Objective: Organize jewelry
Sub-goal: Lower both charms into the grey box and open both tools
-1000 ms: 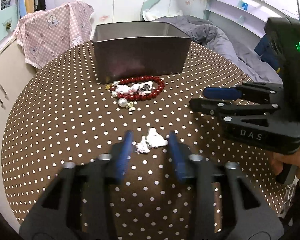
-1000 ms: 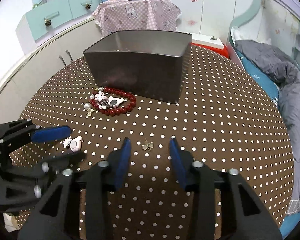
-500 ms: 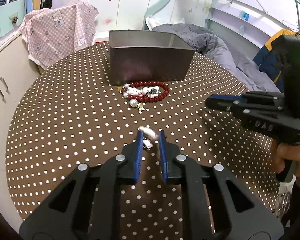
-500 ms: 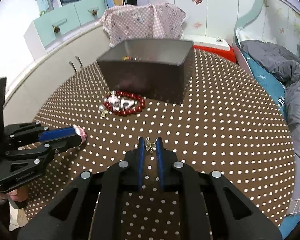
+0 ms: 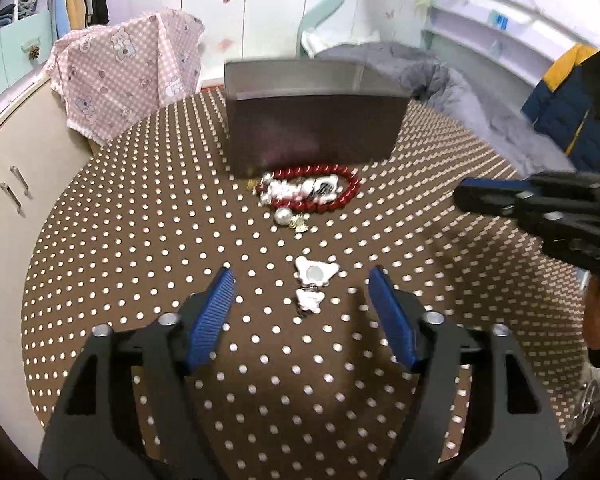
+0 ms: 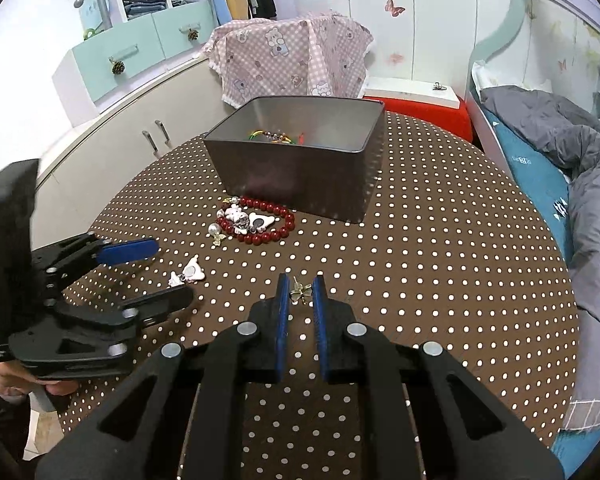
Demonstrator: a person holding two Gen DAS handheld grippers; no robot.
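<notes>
Right wrist view shows the right gripper [image 6: 301,290] pinched on a small gold charm [image 6: 301,292], presumably bound for the tin [image 6: 300,168]. The left gripper [image 5: 302,292] hangs wide open over the white clip [image 5: 314,278] on the table [image 5: 140,220], ready to close.

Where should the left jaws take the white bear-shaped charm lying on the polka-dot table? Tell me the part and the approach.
Grip the white bear-shaped charm across its wider upper piece, coming straight down from above. It lies flat on the brown polka-dot table, so only its thin outer edges offer purchase. The left gripper is already open astride it, likely needing only to lower and close.
</notes>
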